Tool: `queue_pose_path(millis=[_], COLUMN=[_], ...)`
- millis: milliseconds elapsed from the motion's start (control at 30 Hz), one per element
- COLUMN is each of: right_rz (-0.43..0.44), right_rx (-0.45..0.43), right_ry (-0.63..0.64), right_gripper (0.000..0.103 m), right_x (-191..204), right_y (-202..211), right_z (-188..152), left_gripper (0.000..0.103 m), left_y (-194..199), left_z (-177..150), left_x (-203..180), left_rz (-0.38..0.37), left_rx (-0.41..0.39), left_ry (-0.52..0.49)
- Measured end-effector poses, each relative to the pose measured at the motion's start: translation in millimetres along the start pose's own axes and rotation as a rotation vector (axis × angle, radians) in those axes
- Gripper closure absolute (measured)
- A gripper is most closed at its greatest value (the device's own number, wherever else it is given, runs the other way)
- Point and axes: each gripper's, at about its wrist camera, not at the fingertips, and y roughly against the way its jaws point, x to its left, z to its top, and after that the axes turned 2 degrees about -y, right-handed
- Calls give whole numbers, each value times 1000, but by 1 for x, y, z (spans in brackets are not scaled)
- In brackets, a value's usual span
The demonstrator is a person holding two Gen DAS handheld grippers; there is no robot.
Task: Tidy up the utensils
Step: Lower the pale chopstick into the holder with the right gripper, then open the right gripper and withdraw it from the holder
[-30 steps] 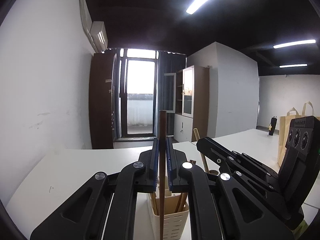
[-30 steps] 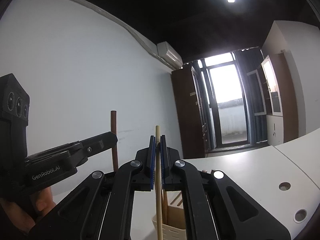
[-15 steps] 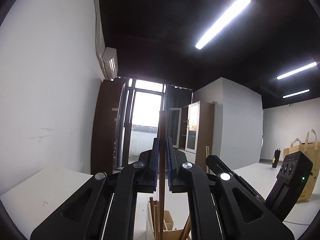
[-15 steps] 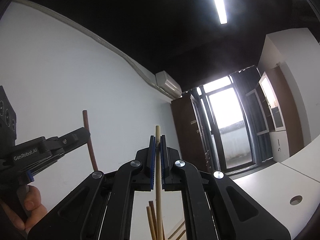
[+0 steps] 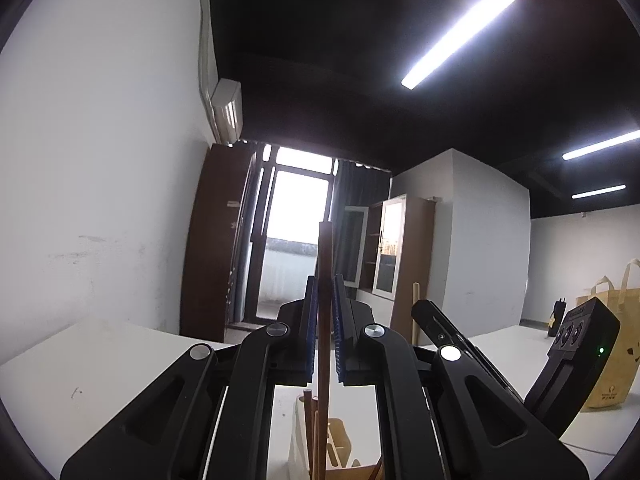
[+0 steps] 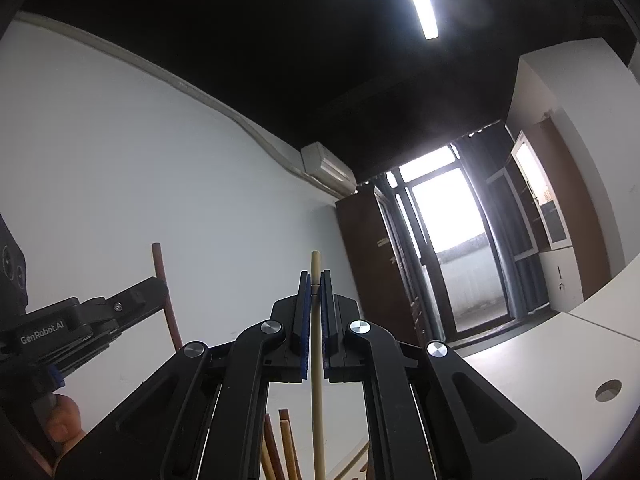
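Both chopsticks look light, stiff and smooth, so prob. prone to slipping or pivoting; best gripped mid-shaft w/ pads square on. Left gripper (image 5: 325,328) fingers are clamped narrow on a dark brown chopstick (image 5: 325,264), held upright above the white holder (image 5: 298,444) on the surface. Right gripper (image 6: 315,320) pinches a pale bamboo chopstick (image 6: 315,272) the same way, over other sticks (image 6: 276,448) below.

Left gripper (image 5: 324,320) w/ blue pads clamped on an upright dark brown chopstick (image 5: 323,344) above a cream utensil holder (image 5: 298,440) w/ more sticks on a white table (image 5: 100,364); right gripper (image 5: 436,322) beside it holds a pale stick (image 5: 416,312).
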Motion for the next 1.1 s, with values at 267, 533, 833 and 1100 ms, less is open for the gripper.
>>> queue_pose_path(millis=[267, 533, 833, 1100], right_rz=[-27, -34, -54, -61], right_rx=[34, 89, 138, 168], right_ry=[40, 69, 72, 88], right_gripper=[98, 98, 98, 98], right_x=[6, 4, 1, 7], right_y=[0, 4, 12, 16], right_z=[-17, -22, -24, -25], left_gripper=[96, 96, 96, 96], left_y=[-22, -25, -27, -23], left_z=[-26, -38, -50, -57], left_x=[-1, 3, 3, 2], left_rz=[-18, -7, -9, -11], left_rx=[111, 158, 207, 243], left_ry=[-1, -28, -69, -95])
